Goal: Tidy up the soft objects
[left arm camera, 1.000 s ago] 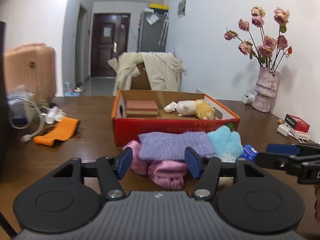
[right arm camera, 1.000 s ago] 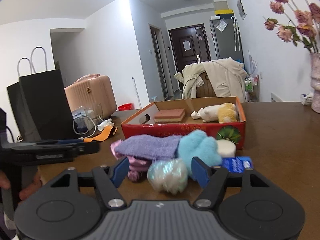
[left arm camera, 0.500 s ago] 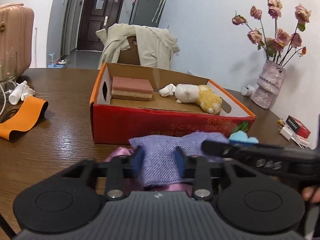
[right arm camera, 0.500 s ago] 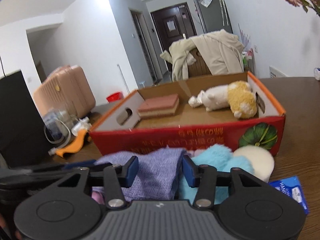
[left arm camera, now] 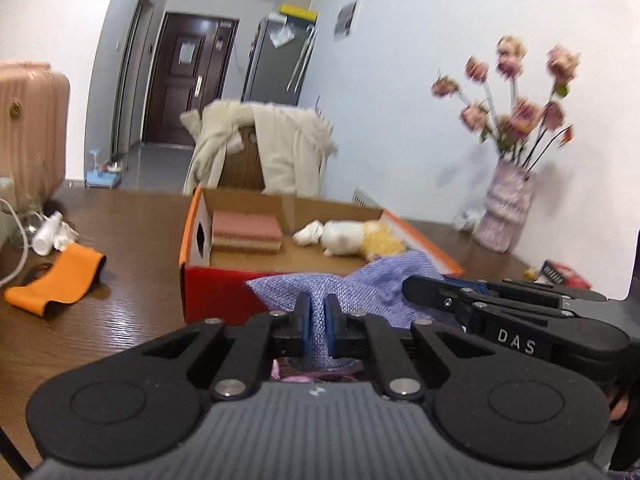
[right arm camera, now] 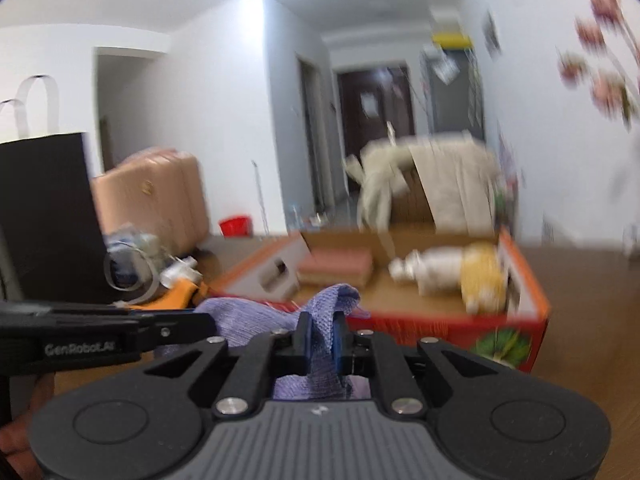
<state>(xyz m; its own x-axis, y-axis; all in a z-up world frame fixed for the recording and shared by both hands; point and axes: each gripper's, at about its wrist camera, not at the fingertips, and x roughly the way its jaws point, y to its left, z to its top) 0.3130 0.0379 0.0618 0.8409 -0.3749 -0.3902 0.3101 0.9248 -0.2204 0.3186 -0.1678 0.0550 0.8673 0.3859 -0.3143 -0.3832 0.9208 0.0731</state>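
A purple knitted cloth (left arm camera: 360,280) hangs stretched between my two grippers in front of the red cardboard box (left arm camera: 216,292). My left gripper (left arm camera: 316,300) is shut on one end of it. My right gripper (right arm camera: 320,320) has its jaws closing, and the pads pinch the other end of the cloth (right arm camera: 256,320). Each gripper shows in the other's view: the right gripper (left arm camera: 424,286) from the right, the left gripper (right arm camera: 200,322) from the left. Inside the box (right arm camera: 440,328) lie a pink sponge (left arm camera: 246,230) and a white and yellow plush toy (left arm camera: 352,236). Pink fabric (left arm camera: 296,378) peeks out under the left fingers.
On the wooden table an orange band (left arm camera: 56,280) lies at the left, with cables beside it. A vase of flowers (left arm camera: 506,208) and a red pack (left arm camera: 564,274) stand at the right. A black paper bag (right arm camera: 44,216) and a pink suitcase (left arm camera: 28,128) are on the left.
Both grippers moved forward over the pile, closed on the purple cloth and raised it. The blue fluffy item and the white puff have dropped out of view.
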